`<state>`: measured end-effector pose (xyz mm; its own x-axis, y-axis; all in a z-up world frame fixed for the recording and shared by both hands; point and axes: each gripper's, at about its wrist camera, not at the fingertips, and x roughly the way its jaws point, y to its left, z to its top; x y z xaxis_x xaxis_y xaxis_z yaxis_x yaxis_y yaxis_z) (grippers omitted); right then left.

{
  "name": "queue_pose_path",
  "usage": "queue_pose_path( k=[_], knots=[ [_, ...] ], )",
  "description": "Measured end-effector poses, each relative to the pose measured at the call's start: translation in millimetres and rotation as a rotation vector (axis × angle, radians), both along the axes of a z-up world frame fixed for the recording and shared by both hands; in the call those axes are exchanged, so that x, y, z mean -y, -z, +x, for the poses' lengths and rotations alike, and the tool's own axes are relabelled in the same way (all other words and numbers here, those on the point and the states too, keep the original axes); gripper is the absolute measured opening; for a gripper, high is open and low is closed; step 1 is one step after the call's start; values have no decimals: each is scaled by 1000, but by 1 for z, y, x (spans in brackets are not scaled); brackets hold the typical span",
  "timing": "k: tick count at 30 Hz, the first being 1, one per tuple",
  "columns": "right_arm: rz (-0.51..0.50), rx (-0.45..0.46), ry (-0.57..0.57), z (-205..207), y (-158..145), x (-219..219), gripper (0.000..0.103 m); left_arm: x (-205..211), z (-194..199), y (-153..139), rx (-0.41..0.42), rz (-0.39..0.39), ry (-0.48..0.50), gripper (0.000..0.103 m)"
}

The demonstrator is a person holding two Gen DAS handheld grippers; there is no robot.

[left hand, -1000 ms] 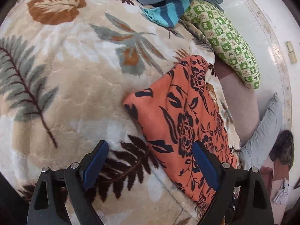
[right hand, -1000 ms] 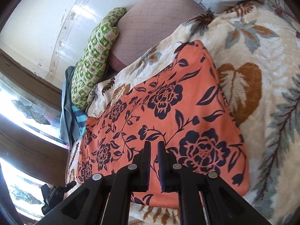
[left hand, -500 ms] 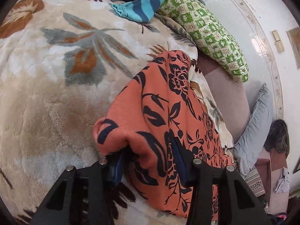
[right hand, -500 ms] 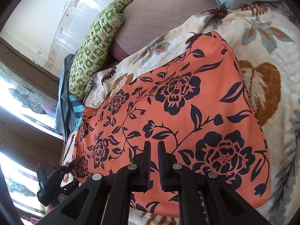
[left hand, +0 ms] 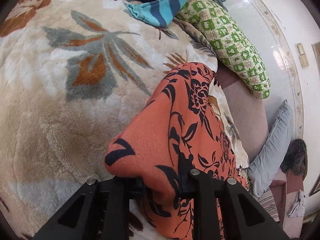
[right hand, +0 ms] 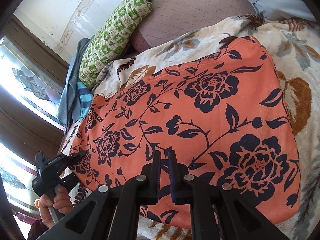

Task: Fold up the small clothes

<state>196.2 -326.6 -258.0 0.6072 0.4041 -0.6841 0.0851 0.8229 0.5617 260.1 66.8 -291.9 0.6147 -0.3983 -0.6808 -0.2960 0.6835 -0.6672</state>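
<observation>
While the orange floral garment (right hand: 200, 120) lies spread on the leaf-print blanket (left hand: 60, 100), the left gripper (left hand: 160, 182) is closing on its bunched corner; the right gripper (right hand: 164, 172), shut and empty, hovers above—folding's barely begun.

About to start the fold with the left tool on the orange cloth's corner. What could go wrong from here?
1. The left tool is closing on a thick bunch of the orange floral cloth, not a clean corner; the fold may come out lumpy.
2. The right tool is shut, with nothing seen gripped, so the cloth could drag across the plush blanket.
3. The cloth's far end lies near the blanket's edge and could slide off.
</observation>
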Motion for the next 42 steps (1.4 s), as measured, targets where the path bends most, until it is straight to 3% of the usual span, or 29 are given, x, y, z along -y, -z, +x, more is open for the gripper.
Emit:
queue_pose_path(
  k=[6, 12, 15, 18, 19, 21, 22, 23, 25, 28, 30, 31, 34, 37, 39, 42],
  knots=[
    [7, 4, 103, -5, 0, 27, 9, 48, -6, -68, 168, 202, 141, 18],
    [58, 41, 298, -31, -9, 94, 9, 151, -23, -138, 346, 339, 377, 18],
    [94, 61, 401, -51, -11, 134, 9, 214, -36, -149, 380, 375, 512, 17],
    [139, 77, 489, -72, -9, 170, 9, 287, -55, -136, 392, 417, 668, 18],
    [154, 77, 513, -76, -7, 179, 9, 312, -61, -125, 380, 444, 716, 20],
    [186, 76, 543, -83, -3, 194, 10, 354, -69, -96, 316, 457, 837, 46],
    [198, 72, 553, -85, -1, 199, 10, 371, -72, -81, 259, 457, 916, 66],
    [206, 67, 559, -84, 1, 203, 10, 380, -74, -68, 198, 479, 960, 68],
    [227, 60, 557, -84, 4, 207, 10, 374, -80, -58, 165, 478, 964, 68],
    [225, 60, 525, -79, 3, 204, 10, 336, -76, -75, 215, 428, 897, 71],
    [224, 75, 492, -71, 0, 196, 10, 304, -67, -93, 273, 417, 809, 80],
    [229, 87, 466, -68, -2, 189, 10, 288, -63, -99, 295, 444, 755, 86],
    [240, 139, 341, -58, -14, 164, 10, 255, -44, -102, 297, 636, 612, 86],
    [300, 174, 182, -46, -21, 132, 10, 242, -36, -81, 251, 766, 602, 86],
    [323, 119, 91, -34, -12, 112, 10, 243, -36, -57, 192, 829, 651, 86],
    [225, -177, 133, -15, 41, 100, 1, 243, -40, -37, 170, 836, 677, 87]
  ],
)
